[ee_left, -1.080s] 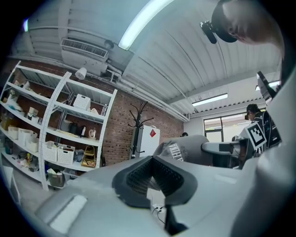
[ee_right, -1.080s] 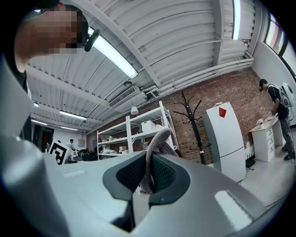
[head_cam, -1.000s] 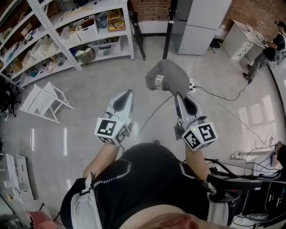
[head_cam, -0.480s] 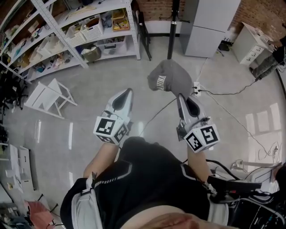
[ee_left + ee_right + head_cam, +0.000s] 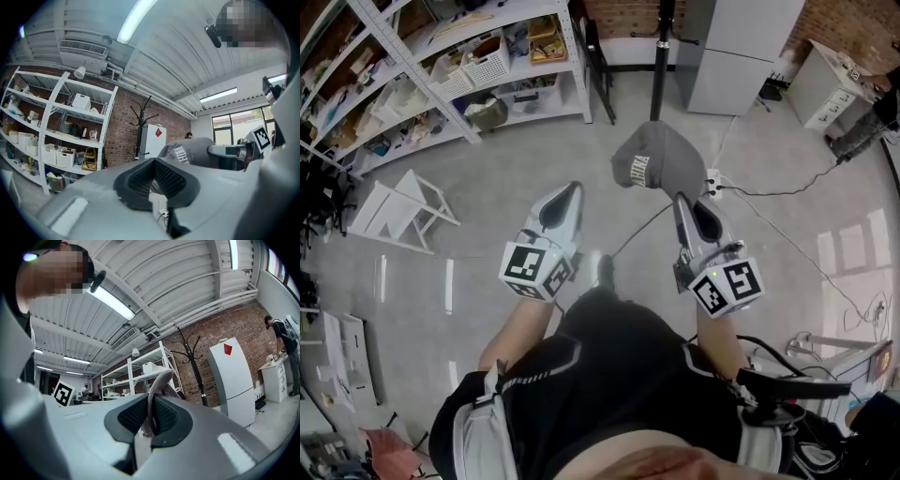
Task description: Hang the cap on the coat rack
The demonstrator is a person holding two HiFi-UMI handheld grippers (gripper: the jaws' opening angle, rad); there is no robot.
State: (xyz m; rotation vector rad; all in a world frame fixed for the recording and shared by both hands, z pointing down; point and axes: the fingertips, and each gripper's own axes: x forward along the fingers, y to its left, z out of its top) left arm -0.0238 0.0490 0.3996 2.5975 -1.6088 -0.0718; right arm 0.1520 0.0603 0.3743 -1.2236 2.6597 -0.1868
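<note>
— Any print you can read here?
— None. The cap [image 5: 656,157] bears white block letters [image 5: 635,171], too blurred to read. The white cabinet [image 5: 151,140] carries a red diamond sign [image 5: 158,132], wordless.

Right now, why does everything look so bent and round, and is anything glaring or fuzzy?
Head view: wide lens bows the shelves, and bright patches glare on the floor. Left gripper view: dark round rim, a blown-out ceiling light, the left tongs soft up close. Right gripper view: same rim and curve; the right tongs blur around the cap; the mosaic patch was added afterwards.
</note>
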